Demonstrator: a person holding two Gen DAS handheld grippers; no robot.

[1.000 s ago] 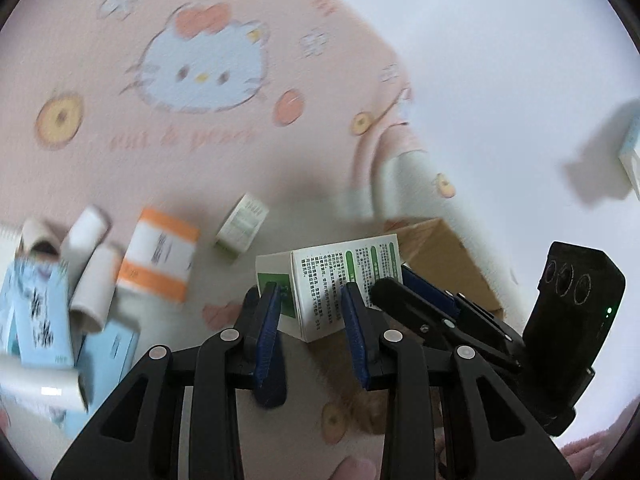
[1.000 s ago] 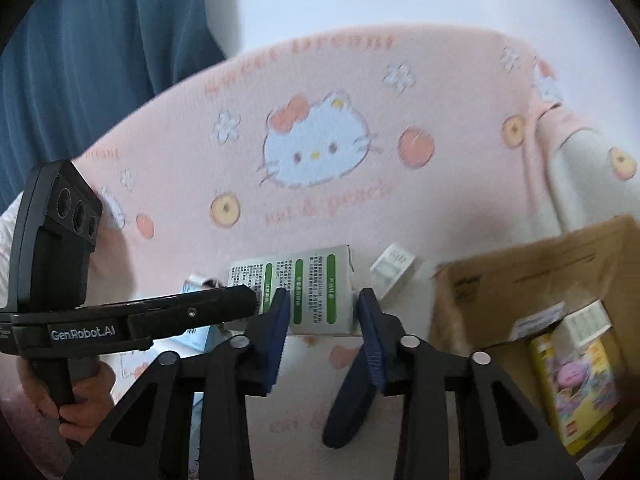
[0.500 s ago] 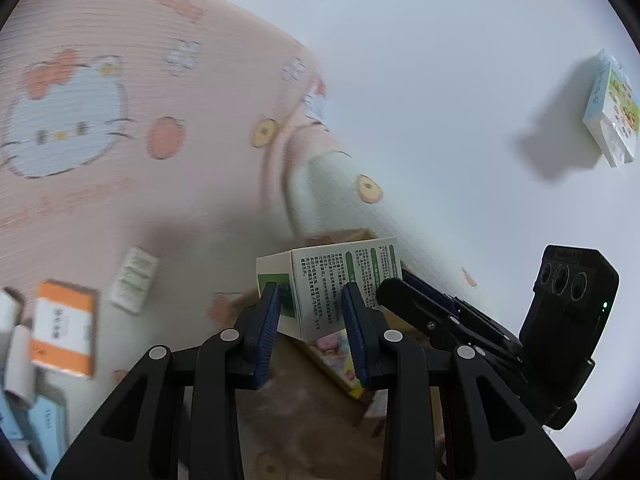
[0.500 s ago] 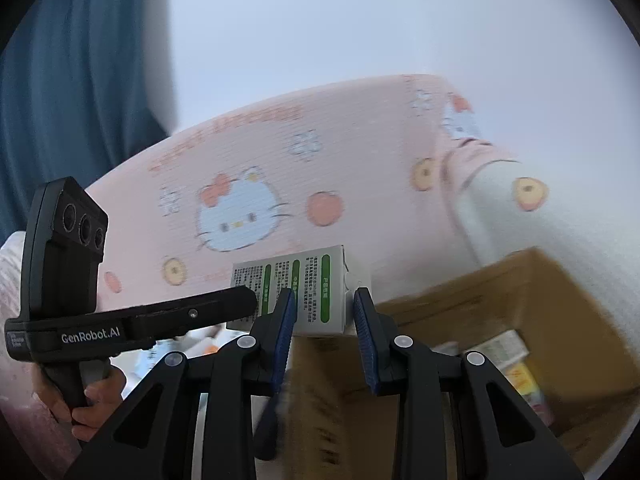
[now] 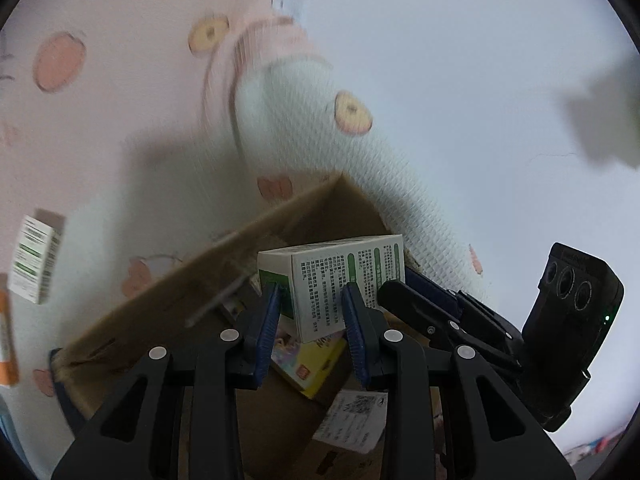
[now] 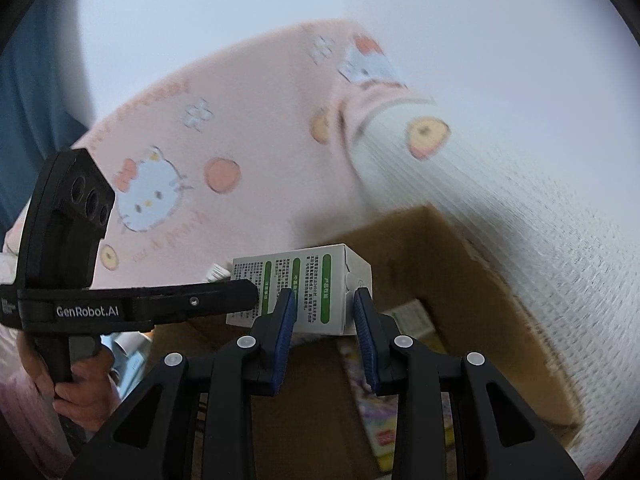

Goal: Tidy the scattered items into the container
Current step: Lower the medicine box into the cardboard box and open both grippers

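A white carton with green bands and dense printed text (image 5: 340,276), a crisp rectangular cardboard pack with sharp edges, hangs in the air above the open top of a brown corrugated cardboard box (image 5: 224,256). The left gripper (image 5: 310,304) pinches it at one end, its blue ribbed pads pressed against the carton's two long faces, and the right gripper (image 6: 325,312) clamps the other end the same way, so both claws are closed on the one carton. In the right wrist view the carton (image 6: 316,284) shows a rounded flap seam on its end face, and the left gripper's black plastic body with white lettering reaches in from the left, held by a hand (image 6: 76,380). Inside the box (image 6: 480,292) lies a glossy yellow pack with a cartoon print (image 5: 316,360), flat on the bottom, and beside it a white printed label (image 5: 352,416). The box stands on a soft knitted blanket (image 5: 128,92), pink with peach and cat motifs and a waffle-textured white part. On the blanket to the left of the box sits a small white and green carton (image 5: 34,260), with an orange-edged pack (image 5: 6,344) near it at the frame's edge.
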